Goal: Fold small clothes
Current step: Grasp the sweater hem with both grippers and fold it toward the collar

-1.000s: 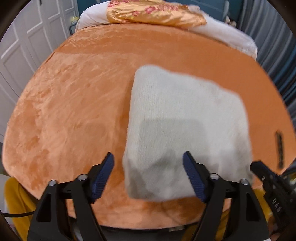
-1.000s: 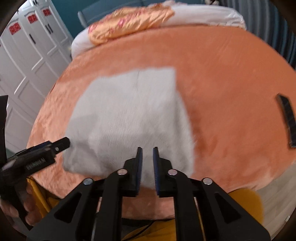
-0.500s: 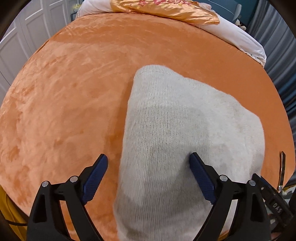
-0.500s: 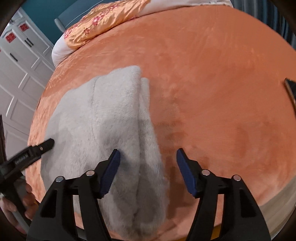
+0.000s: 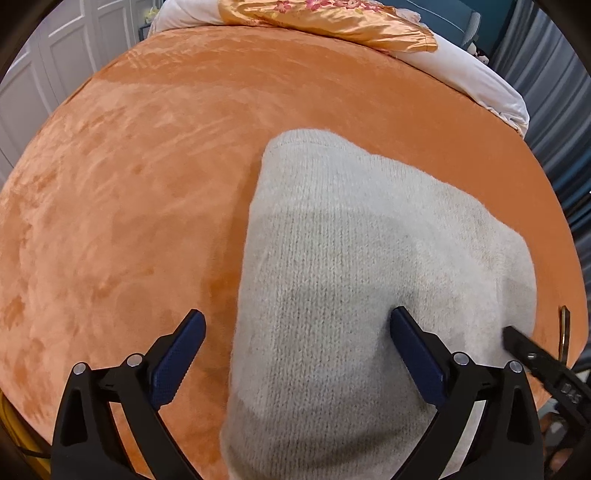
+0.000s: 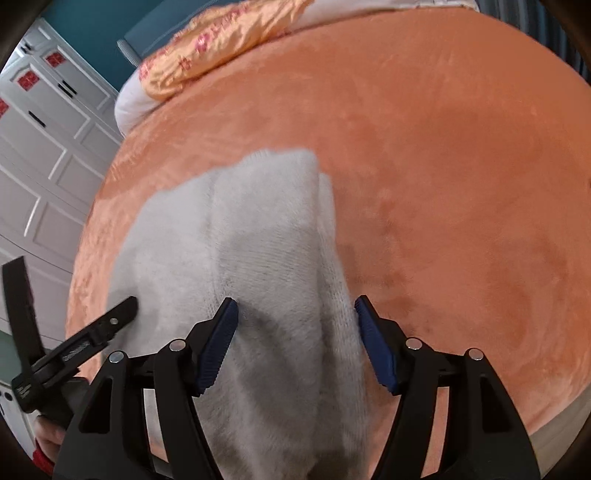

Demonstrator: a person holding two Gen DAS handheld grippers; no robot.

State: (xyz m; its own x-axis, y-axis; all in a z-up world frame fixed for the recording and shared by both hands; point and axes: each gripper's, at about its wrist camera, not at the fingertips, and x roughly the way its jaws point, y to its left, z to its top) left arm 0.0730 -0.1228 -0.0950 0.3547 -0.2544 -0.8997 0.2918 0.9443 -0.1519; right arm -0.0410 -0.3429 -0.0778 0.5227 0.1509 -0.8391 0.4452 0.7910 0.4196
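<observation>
Both my tools gape, left tool (image 5: 297, 354) and right tool (image 6: 296, 341), astride grey knit (image 5: 369, 266): soft, limp; pinch near-edge corners.

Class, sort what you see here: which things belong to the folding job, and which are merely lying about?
Part of the job:
grey knitted garment
left tool, open
right tool, open
orange bed cover, the folding surface

Lying about:
orange floral pillow
white bedding
white cabinets
</observation>
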